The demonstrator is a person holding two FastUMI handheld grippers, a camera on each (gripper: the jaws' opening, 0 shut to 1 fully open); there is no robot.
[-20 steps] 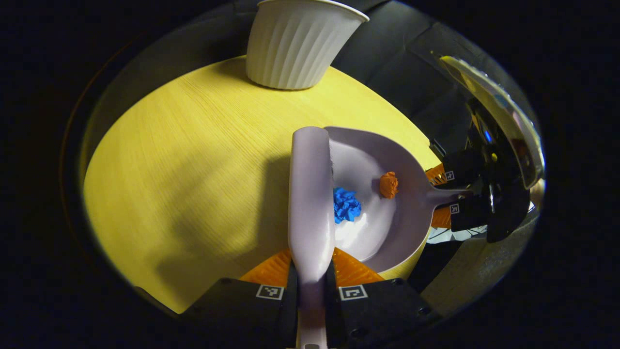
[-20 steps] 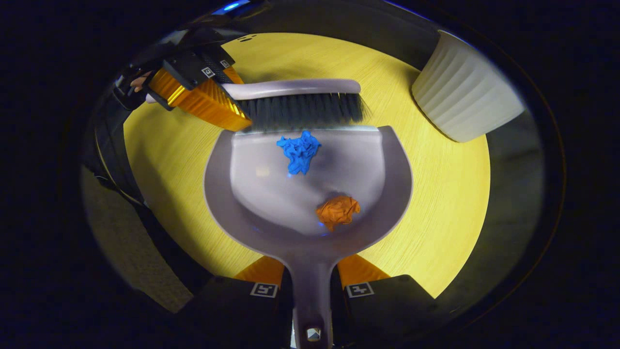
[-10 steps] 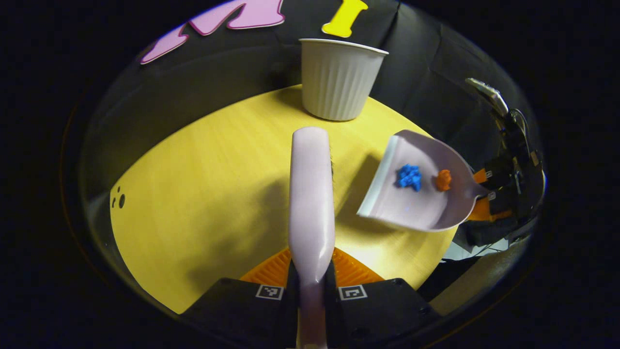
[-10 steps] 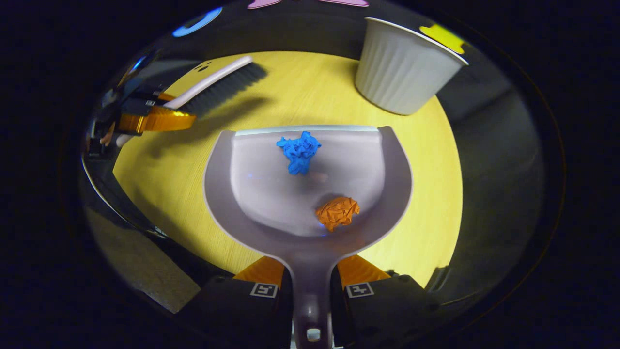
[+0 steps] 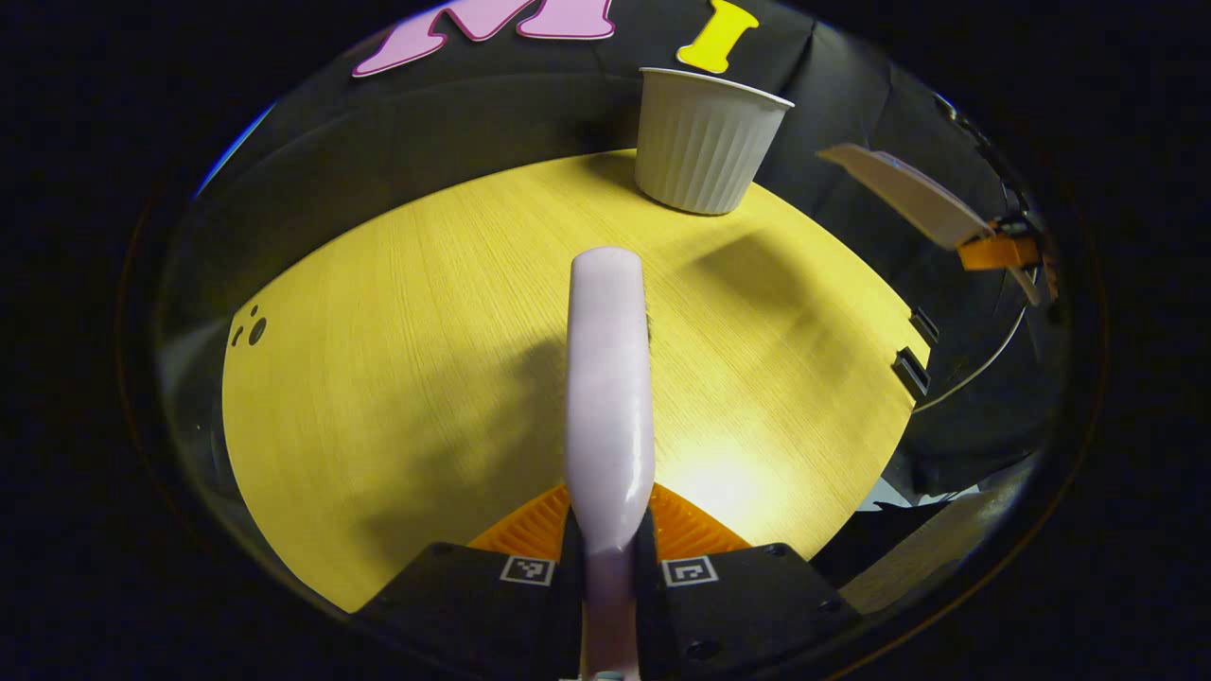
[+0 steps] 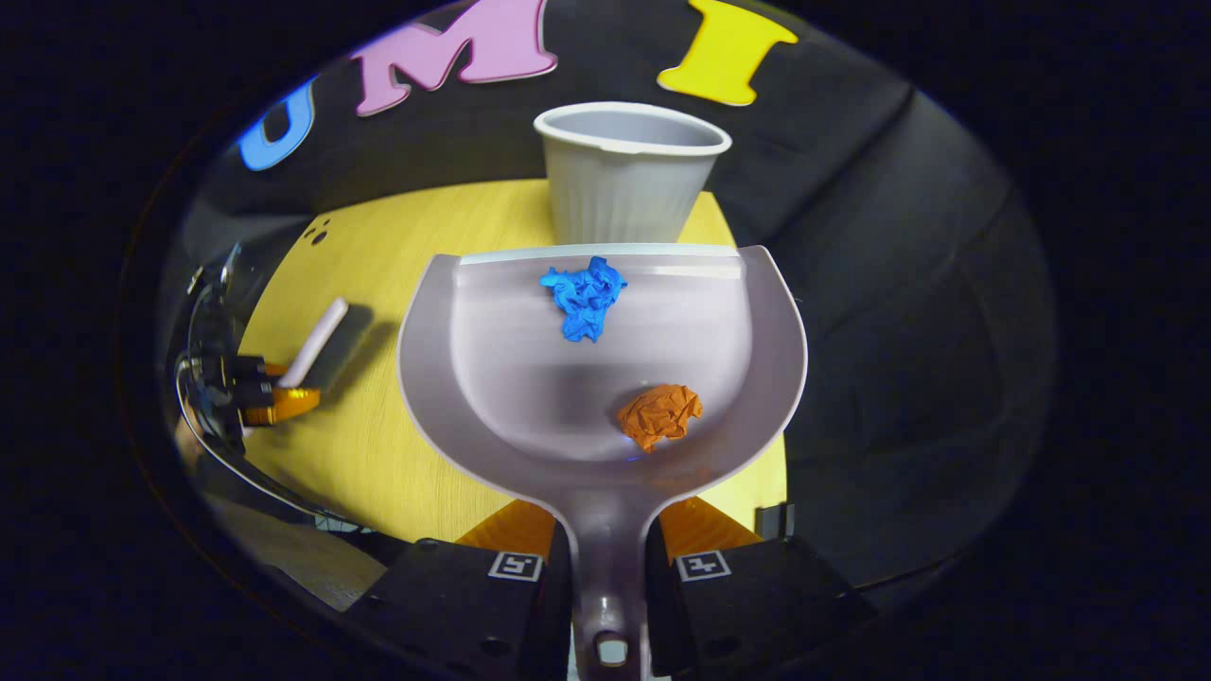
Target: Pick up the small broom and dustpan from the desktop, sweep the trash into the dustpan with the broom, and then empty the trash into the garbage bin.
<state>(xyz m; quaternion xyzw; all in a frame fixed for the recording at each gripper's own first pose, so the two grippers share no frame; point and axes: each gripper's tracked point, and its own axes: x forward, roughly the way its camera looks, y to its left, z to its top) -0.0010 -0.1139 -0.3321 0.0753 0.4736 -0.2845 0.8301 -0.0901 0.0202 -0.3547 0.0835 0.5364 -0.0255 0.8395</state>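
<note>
Pinching the dustpan [image 6: 605, 378] handle at the frame's bottom, the right tool [image 6: 605, 567] carries light paper wads that may slide; the bin [image 6: 629, 170] waits upper centre. The left tool [image 5: 605, 558] pinches the stiff broom [image 5: 608, 378].

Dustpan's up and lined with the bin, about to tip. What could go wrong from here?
The blue paper wad sits right at the dustpan lip, so an early tilt may drop it short of the white garbage bin. The orange wad lies near the handle and may lag. The bin looks light; a bump could topple it.
</note>
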